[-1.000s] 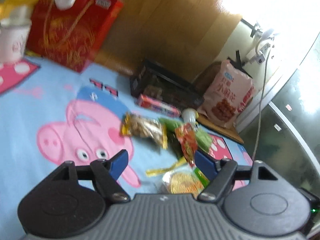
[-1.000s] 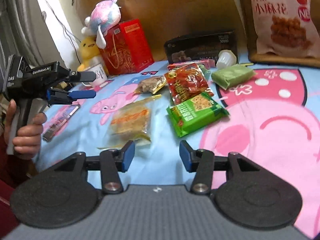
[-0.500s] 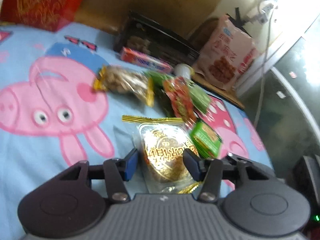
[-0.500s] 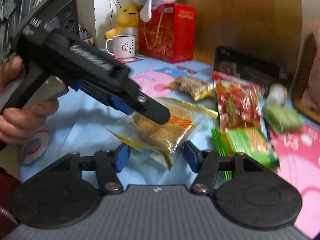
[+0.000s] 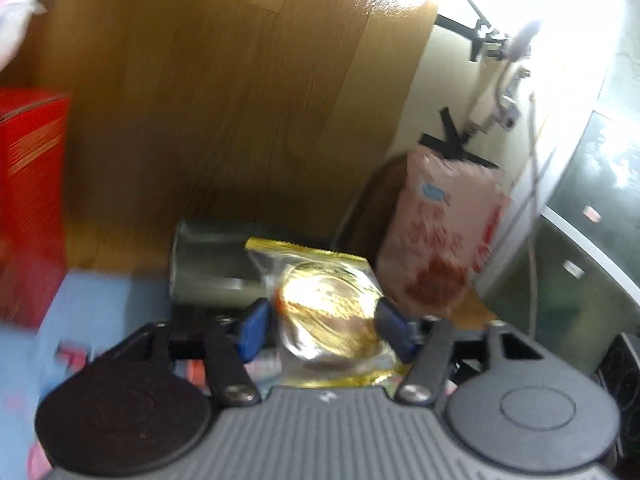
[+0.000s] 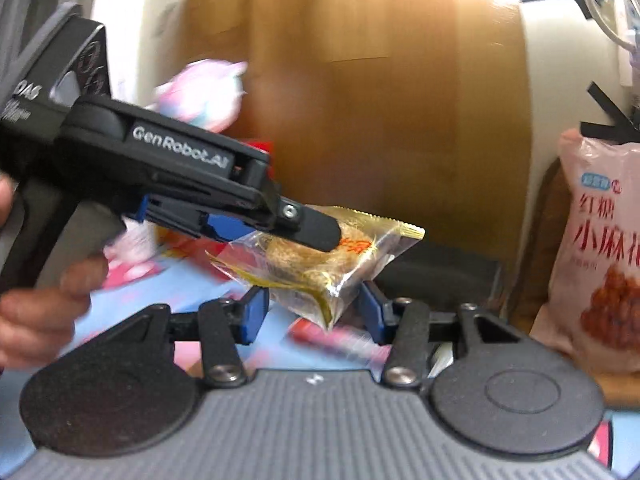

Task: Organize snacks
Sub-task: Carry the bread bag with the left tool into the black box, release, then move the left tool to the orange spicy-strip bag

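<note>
A clear snack packet with gold edges and a round golden cake inside (image 5: 328,308) is held in the air by my left gripper (image 5: 320,330), which is shut on its sides. In the right wrist view the same packet (image 6: 320,264) hangs from the left gripper (image 6: 316,236), above and just ahead of my right gripper (image 6: 310,314). The right gripper is open and empty; the packet's lower corner hangs between its blue fingertips (image 6: 252,312) without being clamped. A dark open box (image 5: 212,272) stands behind the packet.
A large pink snack bag (image 6: 600,256) leans at the right against a dark chair back, also in the left wrist view (image 5: 444,236). A red gift box (image 5: 28,200) stands at the left. A wooden headboard (image 6: 360,120) closes the back. Blurred snacks lie on the blue cloth below.
My left gripper closed on the golden cake packet and lifted it off the cloth toward the dark box. The right gripper moved in under it. Both views are motion-blurred.
</note>
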`<action>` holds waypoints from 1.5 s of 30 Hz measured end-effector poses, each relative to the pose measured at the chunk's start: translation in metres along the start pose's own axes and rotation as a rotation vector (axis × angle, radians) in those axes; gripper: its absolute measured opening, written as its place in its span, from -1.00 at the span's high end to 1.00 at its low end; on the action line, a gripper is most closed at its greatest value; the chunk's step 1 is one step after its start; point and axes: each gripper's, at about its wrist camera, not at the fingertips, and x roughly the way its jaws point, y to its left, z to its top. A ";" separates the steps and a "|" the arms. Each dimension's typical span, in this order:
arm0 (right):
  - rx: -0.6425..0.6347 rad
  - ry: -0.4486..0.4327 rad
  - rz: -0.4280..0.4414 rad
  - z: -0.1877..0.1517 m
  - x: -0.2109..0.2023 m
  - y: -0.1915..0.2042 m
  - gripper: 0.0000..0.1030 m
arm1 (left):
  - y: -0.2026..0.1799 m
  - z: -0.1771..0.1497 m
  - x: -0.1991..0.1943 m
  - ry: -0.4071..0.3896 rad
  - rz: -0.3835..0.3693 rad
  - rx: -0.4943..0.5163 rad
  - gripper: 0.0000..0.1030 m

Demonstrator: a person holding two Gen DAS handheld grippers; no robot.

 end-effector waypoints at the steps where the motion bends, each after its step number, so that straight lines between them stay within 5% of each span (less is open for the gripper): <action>1: 0.004 -0.004 -0.031 0.005 0.013 -0.008 -0.03 | 0.001 0.007 0.017 0.003 0.013 0.002 -0.40; 5: 0.053 0.026 -0.158 0.010 0.049 -0.036 -0.04 | 0.007 0.007 0.050 0.031 0.127 -0.020 -0.33; 11: 0.166 0.006 -0.165 -0.021 -0.002 -0.069 -0.04 | 0.030 -0.035 -0.001 -0.034 0.057 -0.115 -0.33; 17: 0.341 0.043 -0.196 -0.068 -0.056 -0.087 -0.04 | 0.042 -0.069 -0.022 0.025 0.059 -0.175 -0.33; 21: 0.424 0.061 -0.134 -0.078 -0.067 -0.078 -0.04 | 0.039 -0.085 -0.026 0.069 0.046 -0.196 -0.33; 27: 0.325 0.172 0.015 -0.081 -0.047 -0.035 -0.05 | 0.018 -0.106 -0.017 0.121 0.031 -0.165 -0.32; 30: 0.260 0.258 0.071 -0.089 -0.031 -0.013 -0.13 | 0.004 -0.111 -0.016 0.137 0.047 -0.104 -0.01; 34: 0.108 0.257 0.110 -0.090 -0.035 0.026 -0.12 | 0.006 -0.125 -0.025 0.182 0.049 -0.123 0.21; 45: -0.091 0.244 0.199 -0.110 -0.065 0.094 -0.17 | 0.015 -0.186 -0.102 0.107 0.106 -0.119 0.16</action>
